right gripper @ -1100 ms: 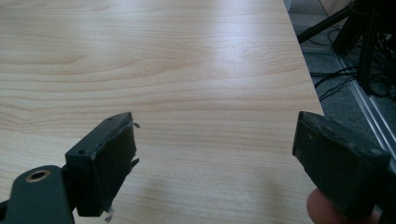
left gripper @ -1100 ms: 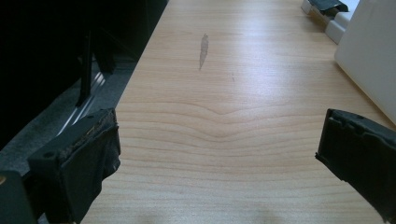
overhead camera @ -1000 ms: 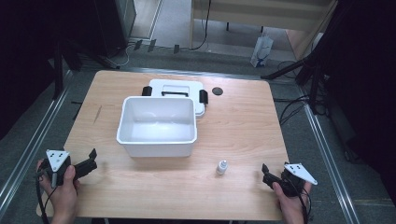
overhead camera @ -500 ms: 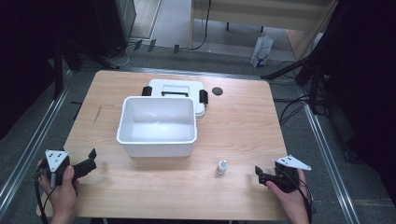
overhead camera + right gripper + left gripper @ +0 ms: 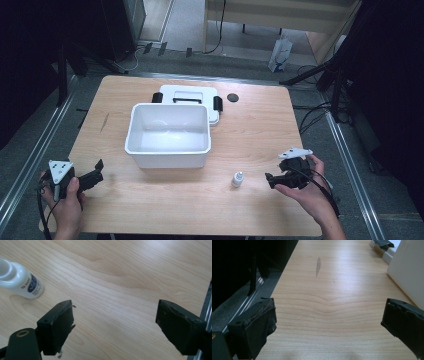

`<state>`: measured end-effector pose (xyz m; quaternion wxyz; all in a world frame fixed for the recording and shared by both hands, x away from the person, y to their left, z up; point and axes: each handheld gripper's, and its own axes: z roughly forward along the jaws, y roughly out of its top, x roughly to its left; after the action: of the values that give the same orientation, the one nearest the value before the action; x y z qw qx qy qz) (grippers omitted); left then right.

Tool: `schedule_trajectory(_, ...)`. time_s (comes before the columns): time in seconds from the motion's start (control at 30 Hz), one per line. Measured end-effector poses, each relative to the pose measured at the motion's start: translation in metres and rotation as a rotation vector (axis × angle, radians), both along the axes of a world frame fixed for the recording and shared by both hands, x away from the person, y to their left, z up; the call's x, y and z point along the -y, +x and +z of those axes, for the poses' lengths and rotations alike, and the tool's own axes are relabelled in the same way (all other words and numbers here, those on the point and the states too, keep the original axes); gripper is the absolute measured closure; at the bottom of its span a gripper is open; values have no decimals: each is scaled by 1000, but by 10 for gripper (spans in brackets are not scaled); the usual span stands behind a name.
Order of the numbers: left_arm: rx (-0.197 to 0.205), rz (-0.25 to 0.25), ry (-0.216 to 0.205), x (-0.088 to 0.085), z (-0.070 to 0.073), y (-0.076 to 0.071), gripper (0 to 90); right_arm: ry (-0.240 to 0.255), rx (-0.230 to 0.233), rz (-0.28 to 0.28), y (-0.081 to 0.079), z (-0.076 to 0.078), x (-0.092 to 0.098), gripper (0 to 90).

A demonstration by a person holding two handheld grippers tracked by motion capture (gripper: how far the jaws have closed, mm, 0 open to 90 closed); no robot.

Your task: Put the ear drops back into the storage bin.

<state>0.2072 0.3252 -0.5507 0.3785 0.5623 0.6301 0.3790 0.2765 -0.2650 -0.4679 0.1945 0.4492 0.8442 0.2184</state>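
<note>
A small white bottle (image 5: 238,178) with a blue label stands upright on the wooden table (image 5: 250,130), near the front. My right gripper (image 5: 270,180) hovers just right of it, jaws open and pointing left. In the right gripper view the bottle (image 5: 20,279) sits at the upper left, outside the open right gripper (image 5: 115,315), which holds nothing. An open white bin (image 5: 167,134) stands mid-table with its lid (image 5: 190,95) lying flat behind it. My left gripper (image 5: 97,171) rests open at the front left corner. The left gripper (image 5: 329,312) faces bare wood, with the bin wall (image 5: 409,272) at the right.
A small black disc (image 5: 232,97) lies on the table to the right of the lid. Metal rails (image 5: 30,160) run along both sides of the table. Cables and stands crowd the dark floor beyond the far edge.
My right gripper has moved left along the front of the table and now sits close beside the bottle. The left gripper, bin and bottle have stayed put.
</note>
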Motion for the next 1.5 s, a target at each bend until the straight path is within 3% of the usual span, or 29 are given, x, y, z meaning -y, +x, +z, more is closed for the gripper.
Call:
schedule_trajectory(0.17,-4,-3,0,-1,0,0,2,-68,-62,72,10,12,-18,150)
schedule_trajectory(0.3,-7,-4,-3,-1,0,0,2,-152,-97,168,17,20,-37,163)
schedule_trajectory(0.43,-10,-5,-5,-1,0,1,1,-180,-126,207,20,26,-48,194)
schedule_trajectory(0.5,-10,-6,-7,-1,0,1,2,-183,-156,250,23,32,-56,288)
schedule_trajectory(0.77,-16,-10,-12,-1,0,2,2,-214,-247,346,25,42,-74,372)
schedule_trajectory(1.2,-26,-14,-12,-1,0,2,2,-260,-271,418,25,46,-104,408)
schedule_trajectory(1.37,-27,-15,-13,-2,0,2,2,-296,-291,435,28,40,-113,478)
schedule_trajectory(1.5,-30,-16,-13,-1,0,3,2,-296,-302,444,29,39,-116,507)
